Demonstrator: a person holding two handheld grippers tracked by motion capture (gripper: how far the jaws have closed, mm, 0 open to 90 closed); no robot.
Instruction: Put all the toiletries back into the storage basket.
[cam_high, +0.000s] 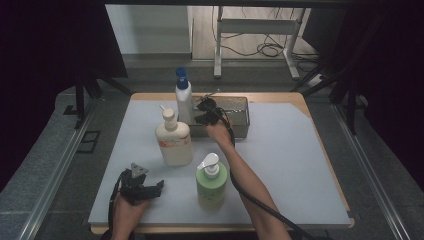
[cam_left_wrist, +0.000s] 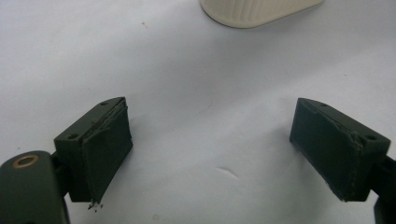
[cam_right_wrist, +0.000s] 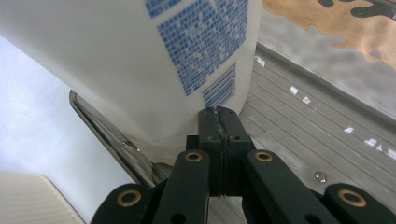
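White plastic makes the body of the tall bottle (cam_high: 183, 102), and a blue cap sits on its top. It stands upright at the upper centre of the high view, at the left end of the metal tray (cam_high: 242, 106). In the right gripper view the same bottle (cam_right_wrist: 140, 60) takes the upper left of the frame; its smooth wall carries blocks of blue small print and a blue barcode near the bottom. From that view the bottle seems to stand inside the tray (cam_right_wrist: 299, 116), against its left rim, on a ribbed metal floor.

Directly under the bottle in that view, the right gripper (cam_right_wrist: 219, 119) has its two jaws pressed flat together with nothing between them, and the tips are just at the foot of the bottle. I cannot tell if they touch it.

At the lower left of the high view, the left gripper (cam_high: 150, 189) lies low over the pale mat (cam_high: 300, 165). Its jaws stand wide apart and are empty in the left gripper view (cam_left_wrist: 212, 140), with the cream bottle (cam_left_wrist: 257, 10) at the top edge.
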